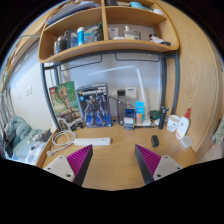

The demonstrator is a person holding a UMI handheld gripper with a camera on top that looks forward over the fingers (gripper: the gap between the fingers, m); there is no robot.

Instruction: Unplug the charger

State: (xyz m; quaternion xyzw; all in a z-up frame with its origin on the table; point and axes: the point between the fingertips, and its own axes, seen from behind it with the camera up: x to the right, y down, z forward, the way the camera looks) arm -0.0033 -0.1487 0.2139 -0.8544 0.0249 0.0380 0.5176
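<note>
The task looks not yet begun: I hold nothing, and my gripper [112,165] hangs above the wooden desk [115,158] with the fingers spread wide apart. I judge that the charger [130,96] is the small white thing plugged at the wall, far ahead, above the blue box [139,112]; it is too small to be sure. It lies well beyond my pads [72,165], a little right. A white power strip [84,142] lies on the desk, near my left finger.

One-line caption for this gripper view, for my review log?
Open gripper hovers over a wooden desk, facing boxes and overhead shelves.
</note>
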